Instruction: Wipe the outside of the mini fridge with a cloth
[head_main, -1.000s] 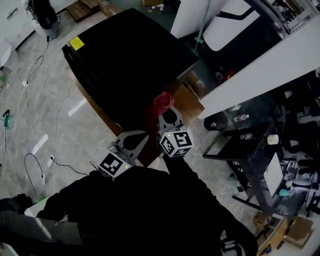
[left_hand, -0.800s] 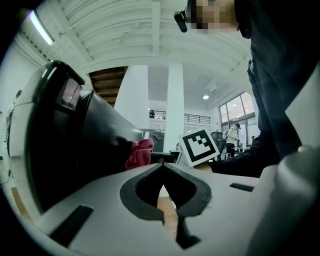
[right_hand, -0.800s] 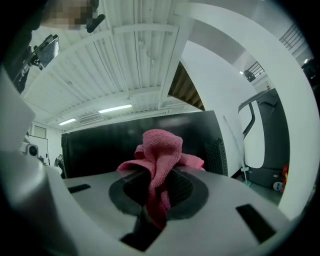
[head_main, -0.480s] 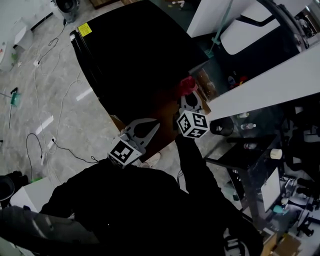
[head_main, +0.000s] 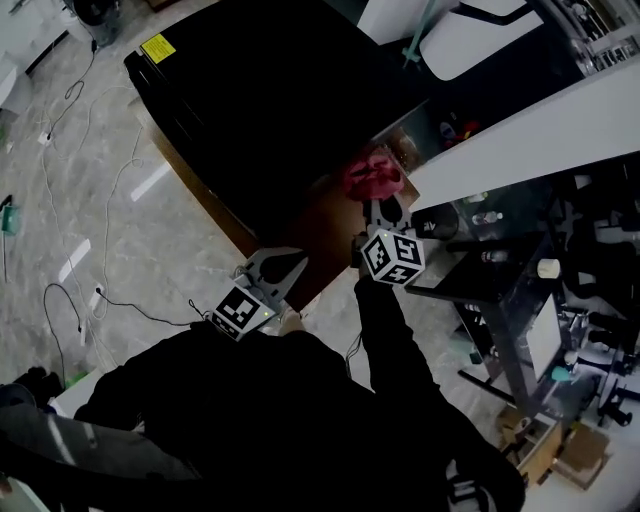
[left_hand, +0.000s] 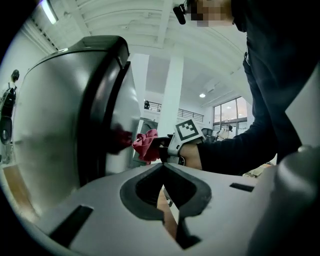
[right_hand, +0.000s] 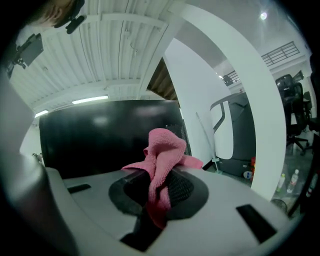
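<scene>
The black mini fridge (head_main: 260, 100) stands below me on a wooden base. A pink cloth (head_main: 372, 178) is pressed against its right side near the top edge, with my right gripper (head_main: 380, 205) shut on it. In the right gripper view the cloth (right_hand: 162, 150) bunches up between the jaws in front of the dark fridge wall (right_hand: 100, 135). My left gripper (head_main: 280, 266) hangs shut and empty by the fridge's near corner. The left gripper view shows its jaw tips meeting (left_hand: 162, 165), with the fridge (left_hand: 65, 115) at left and the cloth (left_hand: 146, 146) beyond.
White cables (head_main: 100, 200) trail over the grey floor left of the fridge. A white counter (head_main: 520, 140) runs close along the fridge's right side. A black rack (head_main: 490, 270) with bottles stands beside it. A yellow label (head_main: 157, 46) marks the fridge's far corner.
The right gripper has carried the cloth along the fridge's right side, away from the near corner. The left gripper stays shut near the front corner.
</scene>
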